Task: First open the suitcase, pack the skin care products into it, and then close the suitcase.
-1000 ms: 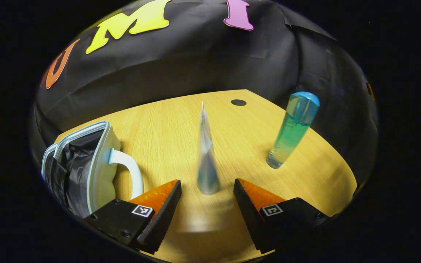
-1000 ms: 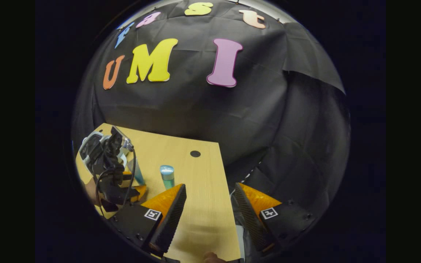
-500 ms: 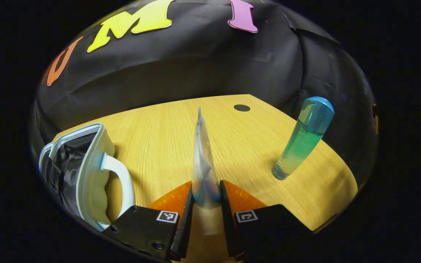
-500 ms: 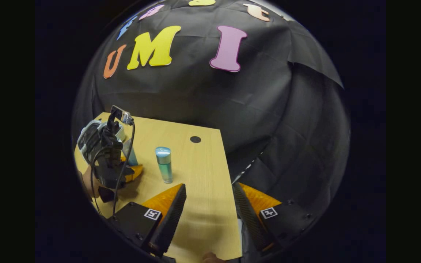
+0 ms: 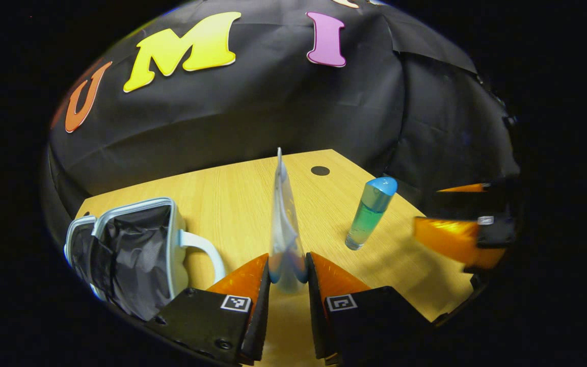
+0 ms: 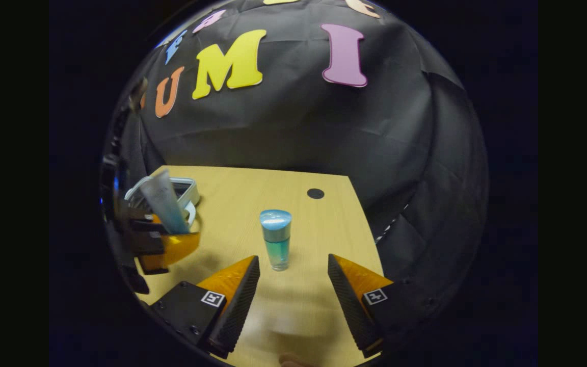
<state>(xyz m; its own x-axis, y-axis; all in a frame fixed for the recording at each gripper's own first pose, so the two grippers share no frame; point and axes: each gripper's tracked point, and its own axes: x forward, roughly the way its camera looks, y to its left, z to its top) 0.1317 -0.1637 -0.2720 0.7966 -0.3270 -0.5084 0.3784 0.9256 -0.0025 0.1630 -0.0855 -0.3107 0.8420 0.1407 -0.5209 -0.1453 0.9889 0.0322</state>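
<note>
L gripper (image 5: 288, 270) clamped on tube (image 5: 284, 224), upright, beside open case (image 5: 135, 250) on table (image 5: 232, 204). R gripper (image 6: 293, 270) jaws apart, bottle (image 6: 275, 239) standing just ahead between them, untouched

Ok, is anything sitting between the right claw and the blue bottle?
Nothing visible. In the right gripper view the right claw is open, and the blue bottle stands upright on the table just ahead of its fingertips, with bare wood between. The left claw, shut on the tube, is off to the side.
</note>
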